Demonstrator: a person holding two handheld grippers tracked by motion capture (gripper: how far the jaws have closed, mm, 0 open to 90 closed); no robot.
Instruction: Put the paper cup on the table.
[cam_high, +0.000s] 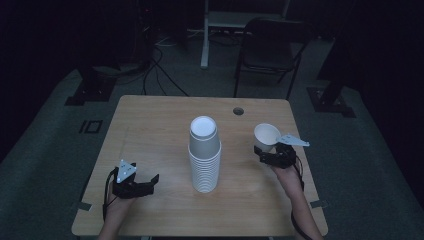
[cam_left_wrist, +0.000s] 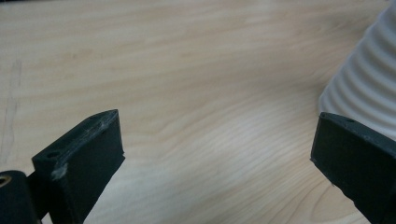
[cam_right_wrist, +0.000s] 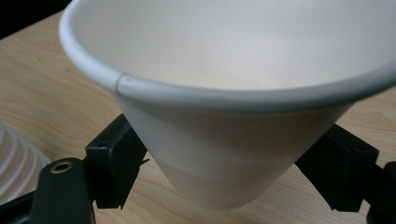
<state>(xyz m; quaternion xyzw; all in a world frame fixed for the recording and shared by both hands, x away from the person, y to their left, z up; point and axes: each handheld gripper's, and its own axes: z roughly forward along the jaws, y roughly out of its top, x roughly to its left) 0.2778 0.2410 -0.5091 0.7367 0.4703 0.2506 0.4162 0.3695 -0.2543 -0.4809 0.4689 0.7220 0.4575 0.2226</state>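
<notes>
Your right tongs (cam_high: 270, 155) pinch a single cup (cam_high: 266, 136) right of the stack (cam_high: 204, 155) (upside-down cups) at the table (cam_high: 150, 130) centre. Left tongs (cam_high: 145, 184) are spread, empty. Squeeze harder and the cup may crumple.

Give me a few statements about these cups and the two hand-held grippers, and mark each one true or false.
1. The right gripper holds a single white cup. True.
2. The left gripper holds a cup too. False: its jaws stand open with only bare table between them.
3. The stack of cups stands upside down, near the middle of the table. True.
4. The held cup is upside down. False: its mouth faces up, tilted.
5. The stack stands in a tray. False: it stands directly on the wood.
</notes>
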